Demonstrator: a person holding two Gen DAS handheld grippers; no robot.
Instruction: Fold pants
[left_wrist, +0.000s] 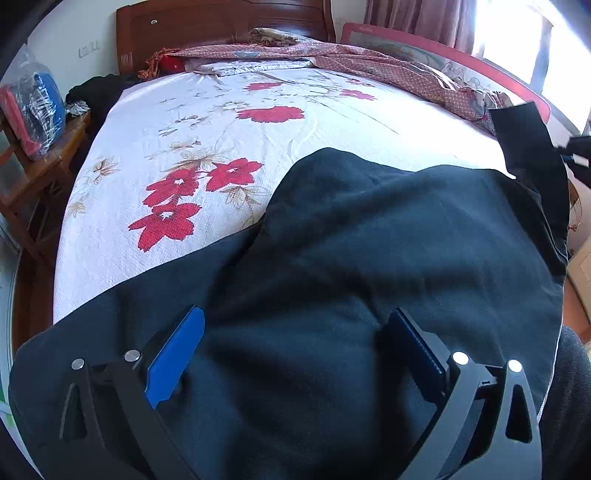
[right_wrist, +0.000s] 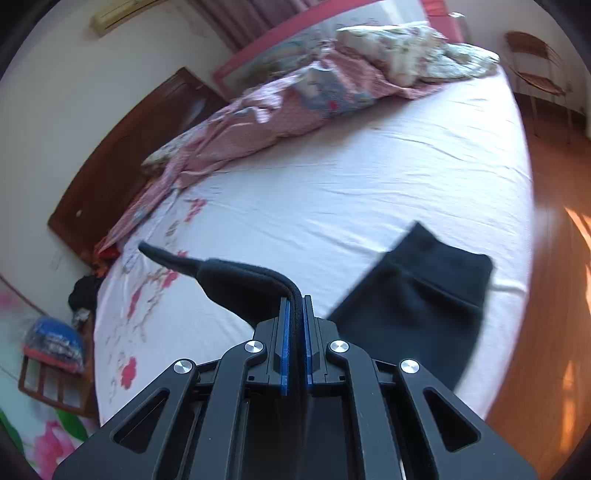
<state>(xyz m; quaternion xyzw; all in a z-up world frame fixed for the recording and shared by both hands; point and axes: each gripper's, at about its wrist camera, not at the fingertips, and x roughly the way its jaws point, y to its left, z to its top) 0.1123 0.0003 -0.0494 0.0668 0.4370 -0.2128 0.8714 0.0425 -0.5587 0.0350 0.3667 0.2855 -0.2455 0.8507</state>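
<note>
Dark navy pants lie spread over the near part of the bed. My left gripper stands wide open just above the cloth, its blue pads apart with nothing pinched between them. In the right wrist view my right gripper is shut on a folded edge of the pants, lifted off the sheet. The other pant leg end hangs lower to the right. At the right edge of the left wrist view a raised leg end of the pants shows beside part of the right gripper.
The bed has a white sheet with red flowers. A crumpled pink quilt and pillows lie along the far side, by a wooden headboard. A wooden chair with a bagged bundle stands at the left. Wooden floor runs along the right.
</note>
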